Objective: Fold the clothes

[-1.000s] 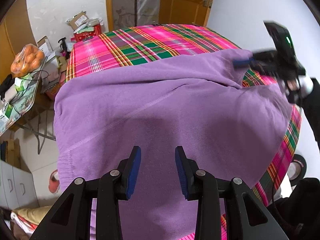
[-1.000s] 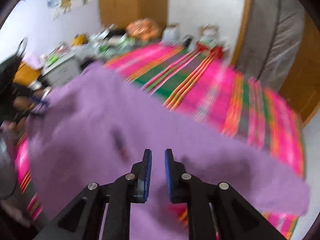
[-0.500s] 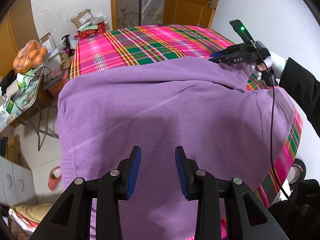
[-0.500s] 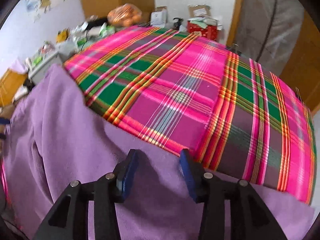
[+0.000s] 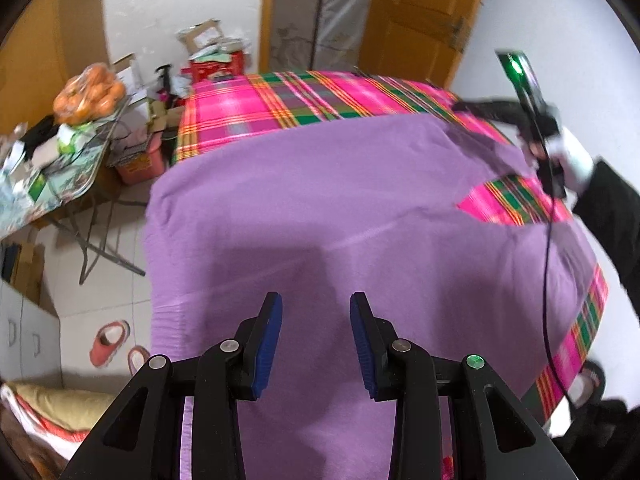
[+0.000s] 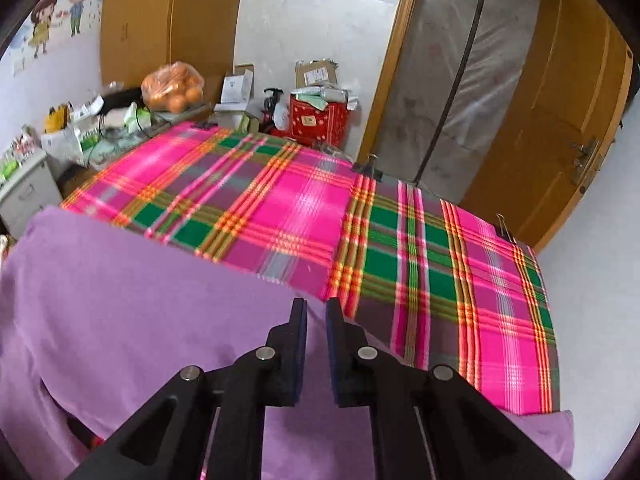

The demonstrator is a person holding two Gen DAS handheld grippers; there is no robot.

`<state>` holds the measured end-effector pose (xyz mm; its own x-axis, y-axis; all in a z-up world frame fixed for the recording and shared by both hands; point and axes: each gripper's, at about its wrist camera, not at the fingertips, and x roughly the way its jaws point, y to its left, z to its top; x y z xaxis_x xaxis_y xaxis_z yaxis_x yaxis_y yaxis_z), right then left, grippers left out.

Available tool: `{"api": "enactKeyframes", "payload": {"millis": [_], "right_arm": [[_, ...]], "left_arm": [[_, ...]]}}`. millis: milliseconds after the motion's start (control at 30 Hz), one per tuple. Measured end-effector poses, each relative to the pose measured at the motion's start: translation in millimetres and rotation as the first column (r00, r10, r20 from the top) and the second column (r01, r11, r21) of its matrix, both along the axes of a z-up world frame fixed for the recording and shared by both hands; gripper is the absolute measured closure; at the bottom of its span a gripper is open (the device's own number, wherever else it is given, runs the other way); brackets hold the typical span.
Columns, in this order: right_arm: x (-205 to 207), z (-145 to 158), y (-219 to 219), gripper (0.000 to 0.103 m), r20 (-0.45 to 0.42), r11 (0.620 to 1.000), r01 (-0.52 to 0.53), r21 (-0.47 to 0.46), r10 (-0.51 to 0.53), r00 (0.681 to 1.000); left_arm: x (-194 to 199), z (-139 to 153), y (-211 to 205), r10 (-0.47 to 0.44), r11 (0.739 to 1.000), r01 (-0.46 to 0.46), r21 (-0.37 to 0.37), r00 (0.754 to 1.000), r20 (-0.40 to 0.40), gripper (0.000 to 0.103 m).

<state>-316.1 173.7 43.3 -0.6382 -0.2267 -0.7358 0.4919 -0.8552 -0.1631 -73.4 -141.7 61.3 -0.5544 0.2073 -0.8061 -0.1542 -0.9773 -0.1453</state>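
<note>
A purple garment [image 5: 340,200] lies spread over the near part of a bed with a pink and green plaid sheet [image 6: 280,208]. My left gripper [image 5: 316,320] hovers open above the garment's near part, and no cloth is between its fingers. My right gripper [image 6: 316,312] sits at the garment's far edge [image 6: 140,300], its jaws narrow and closing, with the purple hem between them. The left wrist view shows that right gripper [image 5: 458,106] at the upper right, held by a white-gloved hand [image 5: 572,160] with a black sleeve. A patch of plaid shows through beside it.
A folding table [image 5: 48,176] with clutter and a bag of oranges [image 5: 90,94] stands left of the bed. A red box [image 6: 316,120] and cartons sit beyond the bed. Slippers [image 5: 110,340] lie on the tiled floor. A wooden door [image 6: 560,120] is at the far right. A cable [image 5: 548,280] hangs over the garment.
The right gripper moved across to the garment's far edge, stood wide half a second ago, and has now narrowed over the hem. The left gripper rolled slightly and stayed open.
</note>
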Motion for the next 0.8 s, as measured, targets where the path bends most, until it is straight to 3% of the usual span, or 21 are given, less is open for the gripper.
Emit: {"api": "enactKeyframes", "payload": {"millis": [233,367,533,667,800], "right_arm": [[13.4,-11.6,-1.1,0.088,0.122,0.995,0.015,-0.103,-0.003,0.993],[25.5,-32.7,-4.8,0.088,0.256,0.992,-0.061,-0.114,0.089,0.963],[44.3,-36.7,-12.1,0.088,0.265,0.989,-0.124,-0.080,0.141,0.954],[50.1,-25.1,-14.8,0.088,0.218,0.985,-0.135,-0.104,0.155,0.963],[57.2,-36.1,-30.7,0.088,0.289,0.974,-0.227,-0.018,0.223,0.931]], "left_arm": [[-2.3,4.6,-36.7,0.174,0.981,-0.172,0.085,0.985,-0.013,0.066],[-3.9,0.4,-58.4,0.264,0.955,-0.263,0.140,0.964,0.011,0.062],[-6.2,-4.4,-60.3,0.265,0.953,-0.267,0.147,0.964,0.033,0.062],[-8.1,-5.7,-53.5,0.241,0.960,-0.243,0.137,0.970,0.035,0.062],[-5.9,-4.3,-57.5,0.258,0.955,-0.260,0.143,0.966,0.029,0.062]]}}
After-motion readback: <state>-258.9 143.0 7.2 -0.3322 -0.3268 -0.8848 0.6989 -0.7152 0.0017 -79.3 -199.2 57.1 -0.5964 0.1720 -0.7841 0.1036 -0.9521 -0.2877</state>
